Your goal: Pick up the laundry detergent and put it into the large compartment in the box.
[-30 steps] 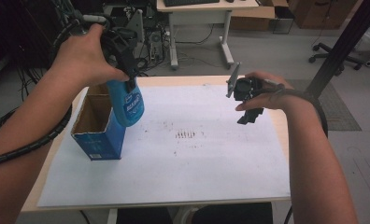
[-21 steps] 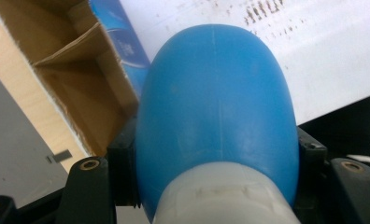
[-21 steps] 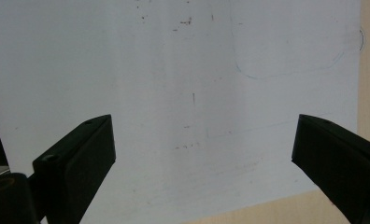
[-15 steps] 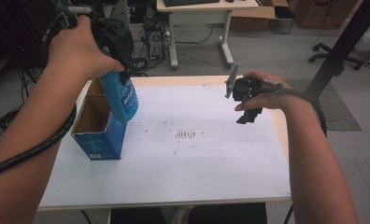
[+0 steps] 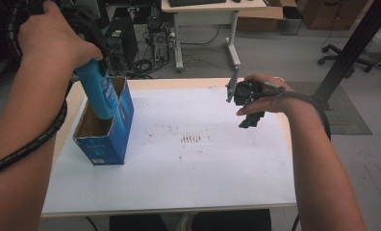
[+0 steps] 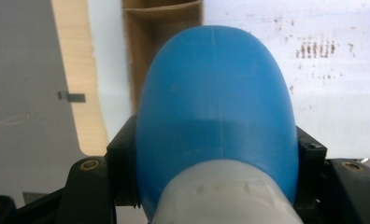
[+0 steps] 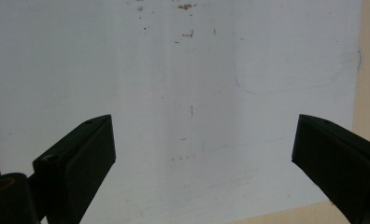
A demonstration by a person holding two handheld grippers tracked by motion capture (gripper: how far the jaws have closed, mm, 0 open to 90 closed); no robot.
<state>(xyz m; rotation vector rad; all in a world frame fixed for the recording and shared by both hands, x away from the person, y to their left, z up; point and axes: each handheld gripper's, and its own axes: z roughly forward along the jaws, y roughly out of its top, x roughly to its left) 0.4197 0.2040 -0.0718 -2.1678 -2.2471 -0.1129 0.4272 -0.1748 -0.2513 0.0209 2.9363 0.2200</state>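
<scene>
At the left of the high view, an open blue carton (image 5: 112,137) is standing on the white sheet (image 5: 188,173) that is covering the table (image 5: 212,83). Its brown cardboard inside is showing, and the lower end of a blue bottle (image 5: 98,94) is reaching down past its top opening. Whether anything else is lying in the carton cannot be told.

The left hand (image 5: 51,33) is coming in at the upper left of the frame, and the left gripper (image 6: 216,168) is clamping the bottle from both sides: in the left gripper view the black jaws are pressing against the bottle's flanks at the lower part of the frame, with the body bulging upward between them over the carton's mouth. The bottle is smooth, glossy blue plastic with a faint seam down the middle and a pale grey-white collar at the bottom of that view; a white label is showing on its side in the high view.

The right gripper (image 7: 202,154), held in the right hand (image 5: 270,94) at centre right of the high view, is hanging over bare, speckled sheet with its jaws spread wide and nothing between them.
</scene>
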